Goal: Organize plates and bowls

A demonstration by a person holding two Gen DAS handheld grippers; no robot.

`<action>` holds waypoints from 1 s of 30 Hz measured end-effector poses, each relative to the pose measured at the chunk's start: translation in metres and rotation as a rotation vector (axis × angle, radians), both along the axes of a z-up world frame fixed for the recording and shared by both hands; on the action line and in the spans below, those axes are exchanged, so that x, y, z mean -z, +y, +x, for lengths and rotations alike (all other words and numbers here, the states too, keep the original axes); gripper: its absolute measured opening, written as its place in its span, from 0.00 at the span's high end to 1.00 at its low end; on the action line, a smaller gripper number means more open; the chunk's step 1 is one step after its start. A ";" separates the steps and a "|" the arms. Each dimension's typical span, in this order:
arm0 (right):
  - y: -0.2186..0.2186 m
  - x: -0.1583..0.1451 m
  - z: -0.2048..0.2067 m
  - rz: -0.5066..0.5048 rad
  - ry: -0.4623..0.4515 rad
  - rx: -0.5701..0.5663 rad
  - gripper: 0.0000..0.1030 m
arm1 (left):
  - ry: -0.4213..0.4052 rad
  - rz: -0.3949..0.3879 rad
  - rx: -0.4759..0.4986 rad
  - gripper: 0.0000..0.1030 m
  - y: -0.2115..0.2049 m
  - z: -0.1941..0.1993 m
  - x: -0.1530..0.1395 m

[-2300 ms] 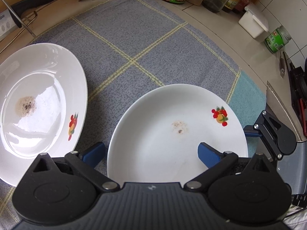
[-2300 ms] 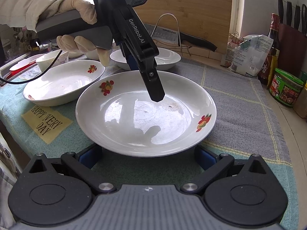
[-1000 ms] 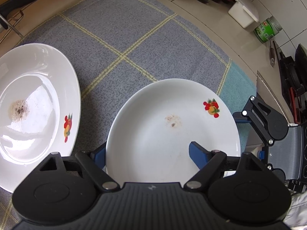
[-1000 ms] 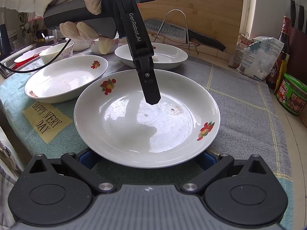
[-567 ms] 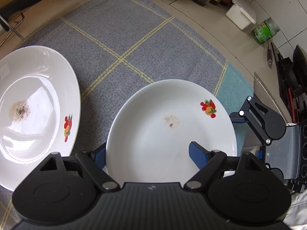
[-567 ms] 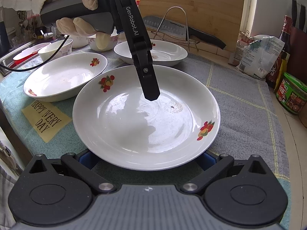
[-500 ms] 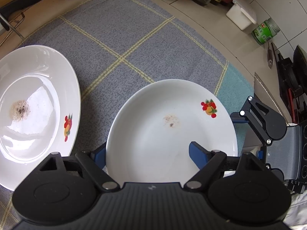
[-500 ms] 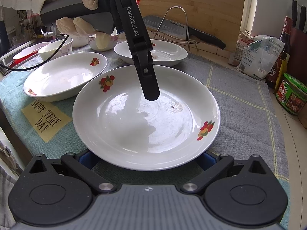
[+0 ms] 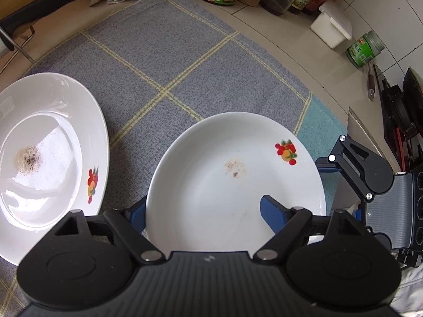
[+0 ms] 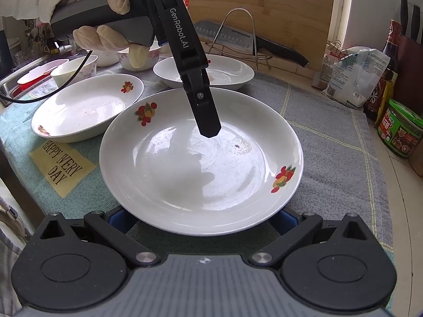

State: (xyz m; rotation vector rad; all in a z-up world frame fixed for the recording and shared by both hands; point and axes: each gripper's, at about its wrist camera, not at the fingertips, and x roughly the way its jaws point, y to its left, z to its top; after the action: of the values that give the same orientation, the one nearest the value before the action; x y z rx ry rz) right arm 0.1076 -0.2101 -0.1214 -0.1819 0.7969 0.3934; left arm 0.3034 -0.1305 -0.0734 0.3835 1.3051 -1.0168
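A white plate with a fruit print [image 9: 232, 185] [image 10: 201, 163] sits on the grey checked mat [image 9: 185, 66]. My left gripper [image 9: 203, 211] is open over its near rim: one blue finger lies outside the rim, the other [image 9: 272, 212] inside the plate. In the right wrist view the left gripper's finger [image 10: 203, 111] hangs just above the plate's middle. My right gripper [image 10: 203, 218] is open, its blue fingers under the plate's near rim. A second fruit-print plate [image 9: 45, 153] [image 10: 206, 71] lies beside it, and a third [image 10: 84, 105] to the left.
Small bowls [image 10: 76, 70] stand by the sink at far left. A knife [image 10: 253, 42] on a wire stand and a wooden board [image 10: 264, 8] are behind. Jars [image 10: 399, 132], bottles and a bag [image 10: 354, 76] line the right side. A white box [image 9: 330, 29] and a green jar [image 9: 364, 50] stand near the wall.
The left gripper has risen and tilted slightly, so the view takes in more of the mat and jars. The plate and the right gripper have barely moved.
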 end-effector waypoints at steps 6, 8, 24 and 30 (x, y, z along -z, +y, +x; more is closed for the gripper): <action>-0.006 -0.003 0.002 0.005 0.000 0.002 0.00 | -0.007 -0.004 -0.008 0.18 -0.006 0.002 -0.001; -0.009 -0.004 0.003 0.005 -0.001 0.003 0.00 | -0.011 -0.007 -0.012 0.18 -0.010 0.003 -0.002; -0.046 -0.011 0.019 -0.013 -0.021 0.013 0.00 | -0.043 -0.038 -0.022 0.18 -0.050 0.023 -0.009; -0.062 -0.012 0.028 -0.023 -0.027 0.019 0.00 | -0.054 -0.053 -0.024 0.18 -0.065 0.035 -0.011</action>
State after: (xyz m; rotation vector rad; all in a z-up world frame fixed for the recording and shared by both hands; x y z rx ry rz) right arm 0.1357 -0.2724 -0.1090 -0.2003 0.7766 0.3637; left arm 0.3381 -0.1960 -0.0625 0.3515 1.2286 -1.0121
